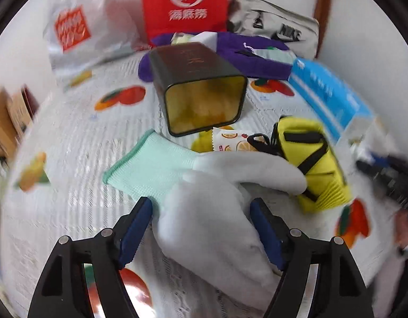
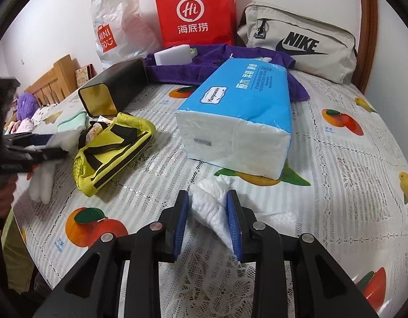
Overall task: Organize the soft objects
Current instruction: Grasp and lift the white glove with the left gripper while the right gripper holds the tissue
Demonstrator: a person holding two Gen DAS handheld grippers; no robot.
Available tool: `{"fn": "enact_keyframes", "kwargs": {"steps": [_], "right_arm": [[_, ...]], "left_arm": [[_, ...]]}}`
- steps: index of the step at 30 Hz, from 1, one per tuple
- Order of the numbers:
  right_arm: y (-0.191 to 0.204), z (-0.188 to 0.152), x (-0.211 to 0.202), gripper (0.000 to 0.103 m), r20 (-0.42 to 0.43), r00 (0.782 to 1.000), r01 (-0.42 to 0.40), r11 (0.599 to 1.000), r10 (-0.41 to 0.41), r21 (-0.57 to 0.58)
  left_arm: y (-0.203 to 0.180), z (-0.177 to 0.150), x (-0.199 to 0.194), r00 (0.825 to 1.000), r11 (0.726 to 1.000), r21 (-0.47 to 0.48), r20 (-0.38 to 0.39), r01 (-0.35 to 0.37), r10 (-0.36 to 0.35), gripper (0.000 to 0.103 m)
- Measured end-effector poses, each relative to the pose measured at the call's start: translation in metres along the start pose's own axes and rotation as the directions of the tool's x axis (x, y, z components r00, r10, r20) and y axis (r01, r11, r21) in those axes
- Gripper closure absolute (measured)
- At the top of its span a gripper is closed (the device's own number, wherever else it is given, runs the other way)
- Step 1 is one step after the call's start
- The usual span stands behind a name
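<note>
A white work glove with a mint green cuff lies on the fruit-print tablecloth. My left gripper is open, its blue pads on either side of the glove's palm. A yellow mesh pouch with black straps lies just right of it. In the right wrist view my right gripper holds a crumpled white tissue between its blue pads, close in front of a blue tissue pack. The pouch and glove lie to the left there.
A dark tin lies on its side, its open gold mouth facing me. A snack packet lies under its rim. Behind are a purple towel, white sponge, red paper bag, plastic bag and grey Nike bag.
</note>
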State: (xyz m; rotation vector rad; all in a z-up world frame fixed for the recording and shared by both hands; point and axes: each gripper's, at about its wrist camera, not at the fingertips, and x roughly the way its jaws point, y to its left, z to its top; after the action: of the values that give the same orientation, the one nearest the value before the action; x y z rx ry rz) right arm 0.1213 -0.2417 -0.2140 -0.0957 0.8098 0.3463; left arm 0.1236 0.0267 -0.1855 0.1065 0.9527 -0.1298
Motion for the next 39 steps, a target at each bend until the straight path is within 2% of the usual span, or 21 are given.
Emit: {"fn": "enact_keyframes", "kwargs": {"steps": [1, 2, 3, 5, 6, 7, 9, 11, 16, 20, 25, 34, 39], "right_arm": [[0.001, 0.0, 0.0, 0.071, 0.0, 1.0, 0.003, 1.0, -0.003, -0.002], [0.001, 0.0, 0.0, 0.071, 0.001, 1.0, 0.007, 1.0, -0.007, -0.005], [0.002, 0.0, 0.0, 0.071, 0.001, 1.0, 0.012, 1.0, -0.012, -0.009], [0.004, 0.0, 0.0, 0.072, 0.003, 1.0, 0.023, 1.0, -0.023, -0.017], [0.005, 0.0, 0.0, 0.074, 0.002, 1.0, 0.031, 0.999, -0.031, -0.019], [0.006, 0.0, -0.001, 0.079, -0.003, 0.999, 0.036, 0.999, -0.036, -0.019], [0.008, 0.002, -0.004, 0.079, -0.03, 0.999, 0.023, 1.0, -0.023, -0.011], [0.008, 0.004, -0.009, 0.08, -0.052, 0.999, -0.005, 1.0, 0.005, 0.003], [0.003, 0.015, -0.035, 0.08, -0.046, 0.998, -0.029, 0.997, 0.033, 0.078], [0.002, 0.027, -0.055, 0.08, -0.065, 0.998, -0.022, 0.997, 0.026, 0.072], [-0.001, 0.04, -0.075, 0.08, -0.046, 0.998, -0.031, 0.996, 0.035, 0.079], [-0.008, 0.041, -0.082, 0.08, -0.044, 0.999, -0.006, 0.996, 0.01, 0.09], [-0.012, 0.045, -0.084, 0.08, -0.034, 0.999, -0.022, 0.993, 0.026, 0.116]], "left_arm": [[-0.004, -0.001, 0.0, 1.0, 1.0, 0.023, 0.002, -0.01, 0.01, 0.032], [-0.005, -0.001, -0.001, 1.0, 1.0, 0.027, 0.01, 0.001, -0.002, 0.045], [-0.006, -0.001, -0.003, 1.0, 0.999, 0.031, 0.02, 0.009, -0.01, 0.065], [-0.003, 0.001, -0.005, 1.0, 1.0, 0.024, 0.022, 0.004, -0.005, 0.084], [0.0, 0.003, -0.007, 1.0, 1.0, 0.006, 0.016, 0.024, -0.024, 0.089], [0.005, 0.004, -0.009, 0.999, 0.998, -0.025, 0.011, 0.054, -0.053, 0.089], [0.012, 0.004, -0.014, 0.996, 0.995, -0.061, 0.015, 0.085, -0.084, 0.091], [0.016, 0.003, -0.022, 0.997, 0.994, -0.077, 0.021, 0.076, -0.074, 0.091], [0.023, 0.006, -0.041, 0.996, 0.992, -0.083, 0.014, 0.091, -0.09, 0.091], [0.031, 0.013, -0.059, 0.991, 0.985, -0.115, 0.016, 0.132, -0.131, 0.091], [0.043, 0.026, -0.08, 0.985, 0.971, -0.166, 0.041, 0.173, -0.168, 0.091], [0.052, 0.037, -0.095, 0.989, 0.971, -0.19, 0.034, 0.147, -0.143, 0.091], [0.061, 0.045, -0.104, 0.995, 0.978, -0.186, 0.042, 0.099, -0.093, 0.091]]}}
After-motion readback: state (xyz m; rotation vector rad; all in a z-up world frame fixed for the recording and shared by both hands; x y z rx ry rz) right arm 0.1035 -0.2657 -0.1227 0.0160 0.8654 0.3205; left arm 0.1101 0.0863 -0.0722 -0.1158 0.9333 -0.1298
